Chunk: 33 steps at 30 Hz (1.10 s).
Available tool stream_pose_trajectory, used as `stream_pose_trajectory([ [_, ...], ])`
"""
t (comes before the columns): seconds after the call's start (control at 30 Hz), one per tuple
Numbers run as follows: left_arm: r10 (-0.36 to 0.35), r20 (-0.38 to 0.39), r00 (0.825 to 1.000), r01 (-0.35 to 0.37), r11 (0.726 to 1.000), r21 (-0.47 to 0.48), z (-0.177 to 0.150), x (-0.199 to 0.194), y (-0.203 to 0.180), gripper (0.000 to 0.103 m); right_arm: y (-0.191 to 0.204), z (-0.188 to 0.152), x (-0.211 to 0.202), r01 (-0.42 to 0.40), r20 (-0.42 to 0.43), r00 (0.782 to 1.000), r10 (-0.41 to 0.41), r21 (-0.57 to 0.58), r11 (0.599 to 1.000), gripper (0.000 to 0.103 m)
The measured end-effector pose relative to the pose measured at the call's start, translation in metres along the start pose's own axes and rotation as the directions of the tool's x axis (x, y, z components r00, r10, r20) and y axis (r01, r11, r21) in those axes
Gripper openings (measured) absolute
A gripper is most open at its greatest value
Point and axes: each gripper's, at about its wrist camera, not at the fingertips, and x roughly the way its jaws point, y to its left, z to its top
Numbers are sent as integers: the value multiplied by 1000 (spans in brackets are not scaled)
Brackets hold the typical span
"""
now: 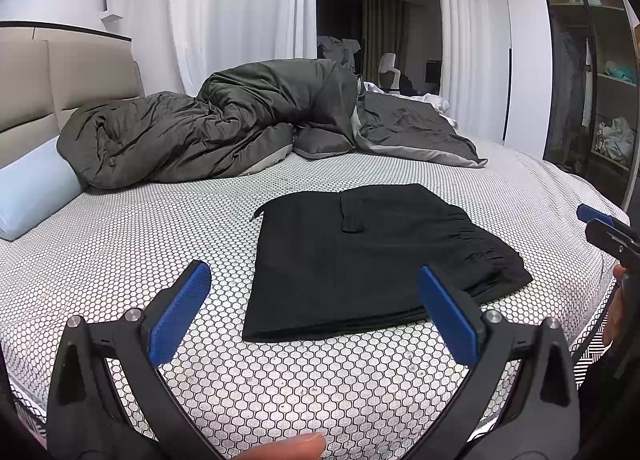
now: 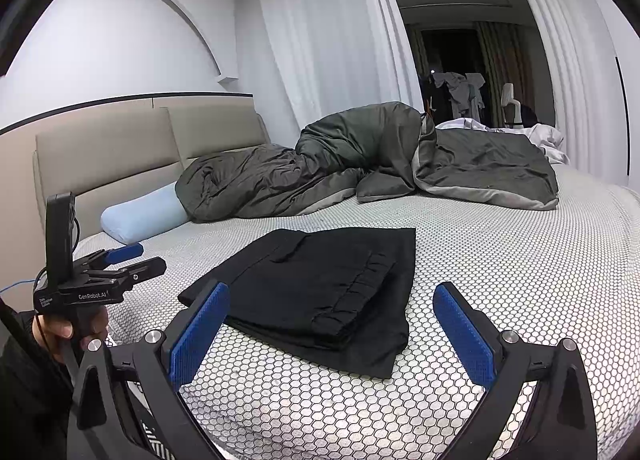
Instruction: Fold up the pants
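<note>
The black pants (image 1: 360,256) lie folded into a flat rectangle on the honeycomb-patterned mattress (image 1: 120,260), waistband at the right. They also show in the right wrist view (image 2: 320,292). My left gripper (image 1: 316,300) is open and empty, held above the mattress just short of the pants' near edge. My right gripper (image 2: 332,324) is open and empty, just short of the pants' waistband end. The left gripper also shows at the left of the right wrist view (image 2: 132,260), and the right gripper at the right edge of the left wrist view (image 1: 600,223).
A rumpled dark grey duvet (image 1: 224,127) lies across the far side of the bed. A light blue pillow (image 1: 32,191) rests by the beige headboard (image 1: 60,75). White curtains (image 1: 240,7) hang behind. An open wardrobe (image 1: 592,91) stands at the right.
</note>
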Motion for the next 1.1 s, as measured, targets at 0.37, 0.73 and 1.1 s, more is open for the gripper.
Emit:
stream_pose_trajectory([
  [0.37, -2, 0, 1000, 2, 1000, 1, 0, 0, 1, 102, 0, 0, 1, -5, -1, 1000, 5, -2, 1000, 103],
  [0.73, -2, 1, 1000, 2, 1000, 1, 0, 0, 2, 102, -1, 0, 0, -7, -2, 1000, 7, -6, 1000, 103],
  [1.1, 0, 3, 1000, 0, 1000, 1, 1, 2, 3, 102, -1, -1, 0, -9, -3, 1000, 9, -7, 1000, 103],
])
